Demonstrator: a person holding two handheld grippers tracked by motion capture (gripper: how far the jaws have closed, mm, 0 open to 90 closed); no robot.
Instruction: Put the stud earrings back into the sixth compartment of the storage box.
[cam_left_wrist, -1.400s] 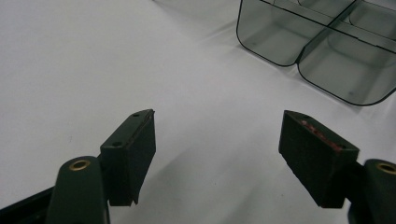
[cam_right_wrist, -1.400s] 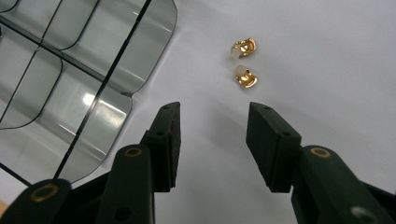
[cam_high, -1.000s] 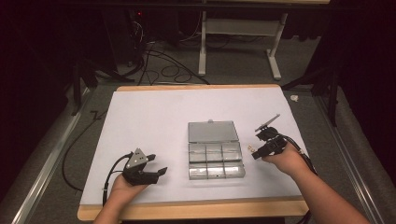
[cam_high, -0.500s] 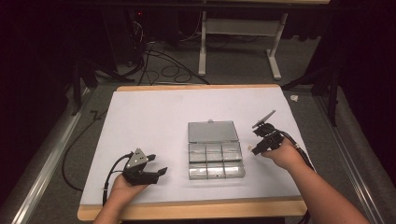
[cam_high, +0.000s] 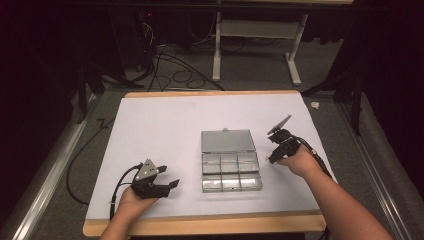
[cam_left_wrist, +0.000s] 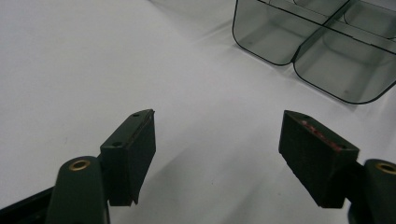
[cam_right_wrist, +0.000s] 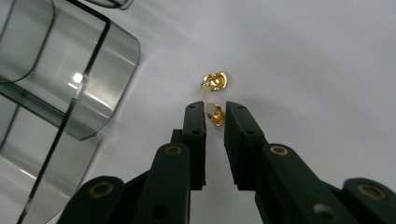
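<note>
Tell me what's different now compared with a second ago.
The right gripper has just been closing its fingers around a small gold piece; a second gold piece lies just beyond. The left gripper stayed open and still, and the clear compartment box did not move.

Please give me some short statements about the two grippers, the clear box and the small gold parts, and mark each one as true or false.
1. The right gripper has a small gold part between its jaw tips. True.
2. The second gold part lies inside the clear compartment box. False: it lies on the white table surface, beside the box.
3. The left gripper holds a gold part. False: its jaws stand wide apart with nothing between them.
4. The box's lid is open. True.
</note>
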